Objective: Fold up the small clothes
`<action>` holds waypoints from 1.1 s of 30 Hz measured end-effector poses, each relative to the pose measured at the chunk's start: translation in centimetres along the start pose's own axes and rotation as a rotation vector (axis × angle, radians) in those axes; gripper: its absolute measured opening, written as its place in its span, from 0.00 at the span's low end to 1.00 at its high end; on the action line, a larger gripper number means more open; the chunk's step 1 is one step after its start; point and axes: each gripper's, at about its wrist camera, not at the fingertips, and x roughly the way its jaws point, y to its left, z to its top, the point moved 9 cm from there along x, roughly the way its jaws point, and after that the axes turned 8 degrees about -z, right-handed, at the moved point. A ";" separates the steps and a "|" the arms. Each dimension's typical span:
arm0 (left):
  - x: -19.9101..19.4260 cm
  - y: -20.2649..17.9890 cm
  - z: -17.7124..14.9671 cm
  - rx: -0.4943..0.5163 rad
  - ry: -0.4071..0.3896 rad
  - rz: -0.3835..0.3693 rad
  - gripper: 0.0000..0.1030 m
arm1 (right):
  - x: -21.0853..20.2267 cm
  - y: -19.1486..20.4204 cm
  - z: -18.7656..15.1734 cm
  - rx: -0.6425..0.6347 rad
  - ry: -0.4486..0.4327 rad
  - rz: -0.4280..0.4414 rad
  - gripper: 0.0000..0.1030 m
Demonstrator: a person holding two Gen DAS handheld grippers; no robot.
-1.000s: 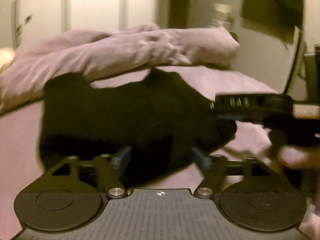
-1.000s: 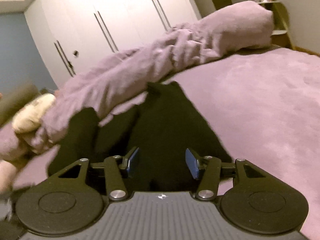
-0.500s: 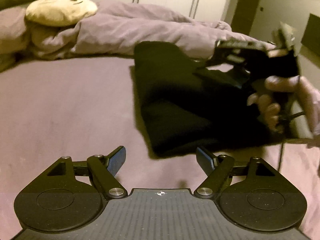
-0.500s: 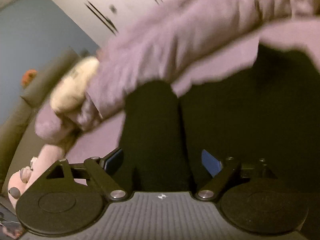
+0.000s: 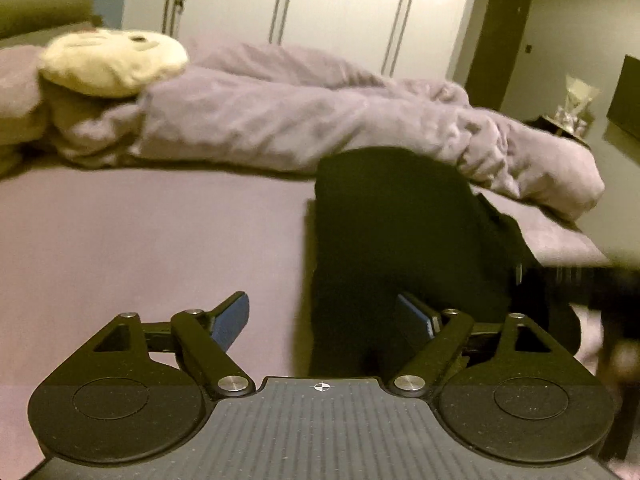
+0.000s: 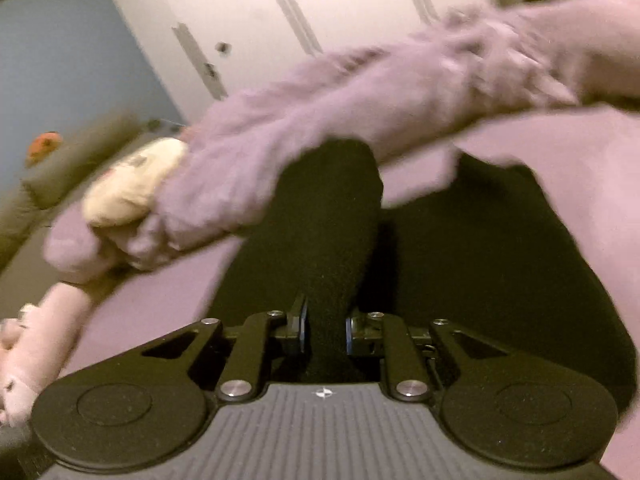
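Left gripper (image 5: 322, 322): my fingers (image 5: 230, 320) are spread wide and hold nothing. The left finger sits over the bare bed (image 5: 140, 240); the right finger sits over the near edge of the black garment (image 5: 400, 232).

Right gripper (image 6: 324, 330): my fingers (image 6: 298, 330) are closed on a raised fold of the black garment (image 6: 332, 216), which passes between the two blue pads and runs forward from them. The rest of the garment spreads out to the right of that fold on the bed (image 6: 580, 184).

Garment position: it lies on the purple bed surface, with its far end touching the bunched purple duvet (image 5: 320, 120). In the left wrist view it occupies the right half of the bed area, in front of my right finger.

Surroundings: a cream plush toy (image 5: 112, 60) rests on the duvet at the far left. White wardrobe doors (image 5: 320, 8) stand behind the bed. The right wrist view is motion-blurred, so the garment's outline there is indistinct. A dark blurred object at the right edge of the left wrist view cannot be identified.
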 end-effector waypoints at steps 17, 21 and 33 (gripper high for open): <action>7.3 -1.6 -3.7 0.007 0.199 -0.027 0.81 | 3.5 -4.3 1.4 0.193 0.105 0.188 0.76; 7.4 -1.6 -3.6 0.012 0.201 -0.027 0.82 | 4.0 -2.9 1.4 0.139 0.107 0.223 0.32; 5.9 -1.2 -3.1 -0.012 0.179 -0.019 0.82 | 5.4 0.6 3.3 0.017 0.084 0.137 0.24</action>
